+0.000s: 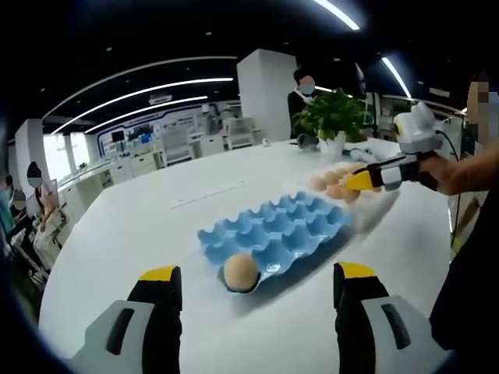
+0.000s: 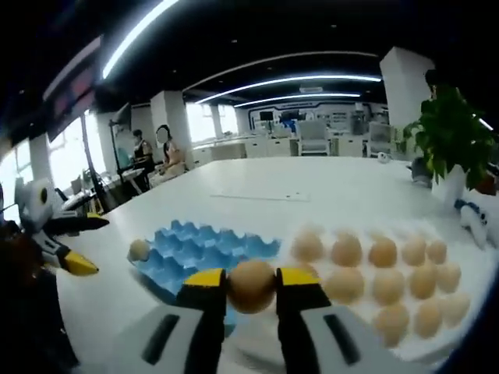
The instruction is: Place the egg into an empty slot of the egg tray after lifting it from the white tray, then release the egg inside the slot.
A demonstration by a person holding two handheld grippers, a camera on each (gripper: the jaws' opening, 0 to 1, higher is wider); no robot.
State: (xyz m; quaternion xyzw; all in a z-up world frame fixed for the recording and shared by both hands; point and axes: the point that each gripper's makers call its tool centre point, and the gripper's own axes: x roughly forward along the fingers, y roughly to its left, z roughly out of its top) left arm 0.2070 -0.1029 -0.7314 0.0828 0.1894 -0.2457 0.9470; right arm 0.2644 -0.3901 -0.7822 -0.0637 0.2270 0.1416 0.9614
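Egg [image 2: 251, 285], tan and matt, sits pinched between the yellow-tipped jaws of the right hand-held gripper [image 2: 251, 290] in the right gripper view, both jaws touching its sides. We see it held above the near edge of the white tray [image 2: 475, 304], which carries loose eggs [image 2: 383, 252] in rows from 12 to 4 o'clock of the held one. At about 10 o'clock of the held egg lies the blue egg tray [image 2: 195, 248], with a single egg [image 2: 139, 249] in a slot at its left end.

In the left gripper view, the left hand-held gripper [image 1: 257, 282] stands wide open and holds nothing, hovering over the white worktop [image 1: 140, 226]. We note the blue egg tray [image 1: 277, 232] just beyond its jaws at 12 o'clock, one egg [image 1: 241, 271] in the nearest corner slot, the other slots in view bare. The right hand-held gripper [image 1: 357, 180] enters at 2 o'clock, over the eggs on the white tray [image 1: 331, 183]. A potted plant [image 1: 337, 115] stands past them.

We can read no brand, label or writing on either tray or gripper; the frames are too soft.
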